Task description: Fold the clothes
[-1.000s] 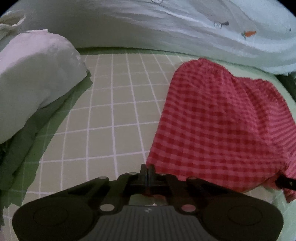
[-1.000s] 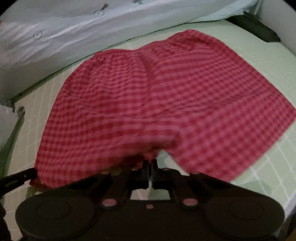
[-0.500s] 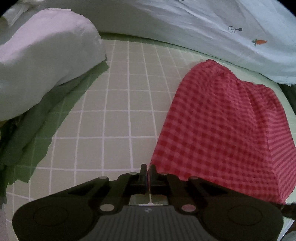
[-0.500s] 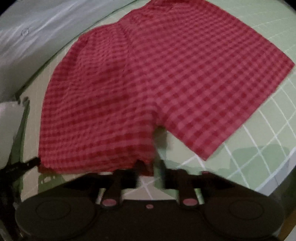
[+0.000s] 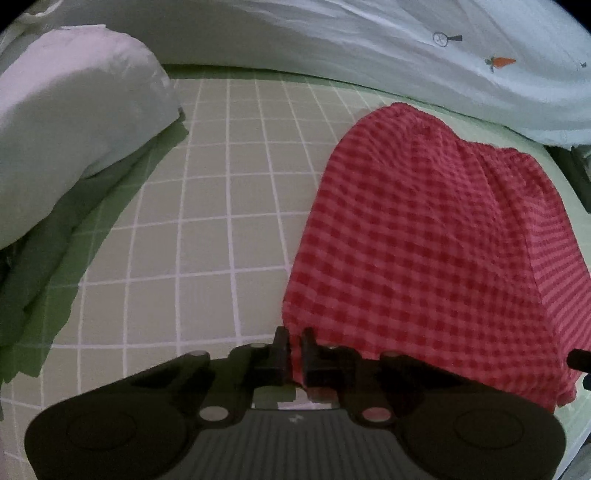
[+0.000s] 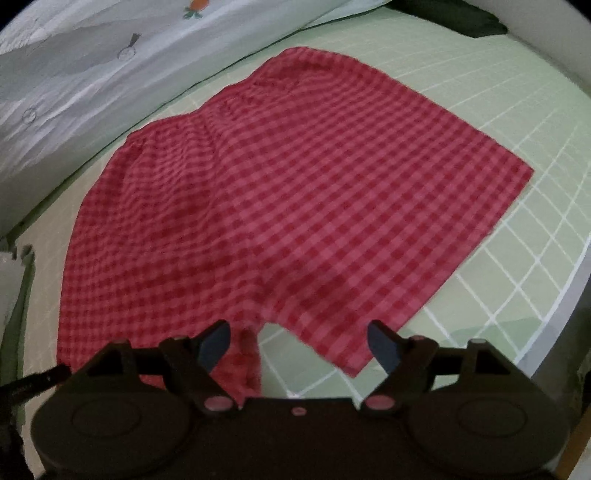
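Note:
A pair of red checked shorts [image 6: 295, 206] lies spread on the green grid mat [image 6: 517, 266]; it also shows in the left wrist view [image 5: 424, 251]. My left gripper [image 5: 294, 350] is nearly shut, pinching the near left leg hem of the shorts. My right gripper [image 6: 299, 343] is open and holds nothing; the crotch edge of the shorts lies between its fingers, close to the left finger [image 6: 214, 343]. The left gripper's tip shows at the left edge of the right wrist view [image 6: 40, 380].
A white folded garment [image 5: 70, 147] on dark green cloth sits left of the mat [image 5: 207, 229]. A pale blue printed sheet [image 5: 369, 48] runs along the far edge. The mat's right edge [image 6: 569, 310] is near the shorts. A dark item [image 6: 461, 18] lies far right.
My right gripper has opened and let go of the shorts' hem. The shorts have settled flatter on the mat. My left gripper keeps its pinch and has loosened slightly.

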`<state>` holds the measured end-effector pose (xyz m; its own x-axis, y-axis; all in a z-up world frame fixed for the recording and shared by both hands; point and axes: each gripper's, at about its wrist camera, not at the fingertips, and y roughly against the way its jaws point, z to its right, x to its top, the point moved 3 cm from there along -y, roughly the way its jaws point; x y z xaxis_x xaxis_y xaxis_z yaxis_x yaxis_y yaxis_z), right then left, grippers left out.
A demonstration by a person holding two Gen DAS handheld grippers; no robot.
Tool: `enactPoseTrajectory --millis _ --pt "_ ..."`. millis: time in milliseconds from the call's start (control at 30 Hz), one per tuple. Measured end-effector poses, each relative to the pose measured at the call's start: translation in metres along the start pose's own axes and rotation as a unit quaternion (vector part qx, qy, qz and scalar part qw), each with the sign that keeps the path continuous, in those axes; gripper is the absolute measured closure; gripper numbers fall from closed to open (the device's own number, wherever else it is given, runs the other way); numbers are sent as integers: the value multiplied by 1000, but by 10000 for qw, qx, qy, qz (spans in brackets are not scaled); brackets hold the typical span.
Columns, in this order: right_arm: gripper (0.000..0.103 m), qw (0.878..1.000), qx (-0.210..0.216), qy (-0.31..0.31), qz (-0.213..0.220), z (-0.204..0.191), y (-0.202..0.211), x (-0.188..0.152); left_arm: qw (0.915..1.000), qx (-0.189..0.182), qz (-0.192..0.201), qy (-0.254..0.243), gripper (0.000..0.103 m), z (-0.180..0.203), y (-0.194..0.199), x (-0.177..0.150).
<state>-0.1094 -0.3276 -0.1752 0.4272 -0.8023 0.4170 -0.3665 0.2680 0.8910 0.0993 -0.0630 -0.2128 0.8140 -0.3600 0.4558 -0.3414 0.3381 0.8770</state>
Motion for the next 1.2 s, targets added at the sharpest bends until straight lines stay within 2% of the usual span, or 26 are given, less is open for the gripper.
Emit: enactPoseTrajectory --millis 200,267,333,400,567,733,867,933,1067,1200 --pt "18 9984 -515 177 149 15 2 11 9988 -145 387 255 101 15 14 8" --pt "17 9981 -554 186 208 25 4 14 9976 -239 563 332 101 27 20 13" --pt "15 9980 -556 167 238 38 5 18 9959 -361 750 359 101 44 29 16" --pt "4 9979 -563 150 265 50 7 21 9941 -481 914 338 101 63 38 17" --pt "0 9971 -630 203 363 79 16 26 9915 -692 1098 99 101 118 51 21" --pt "0 9981 -474 184 336 123 22 40 9906 -793 1115 48 101 181 46 20" --pt "0 9972 -492 485 290 169 20 66 9911 -848 980 303 101 241 31 11" --pt "0 9970 -469 567 237 194 21 82 9920 -851 895 253 101 276 25 2" --pt "0 9975 -311 591 239 243 15 122 9946 -692 760 147 101 332 8 -20" --pt "0 9954 -118 947 118 269 3 147 9966 -347 551 504 96 359 -9 -43"
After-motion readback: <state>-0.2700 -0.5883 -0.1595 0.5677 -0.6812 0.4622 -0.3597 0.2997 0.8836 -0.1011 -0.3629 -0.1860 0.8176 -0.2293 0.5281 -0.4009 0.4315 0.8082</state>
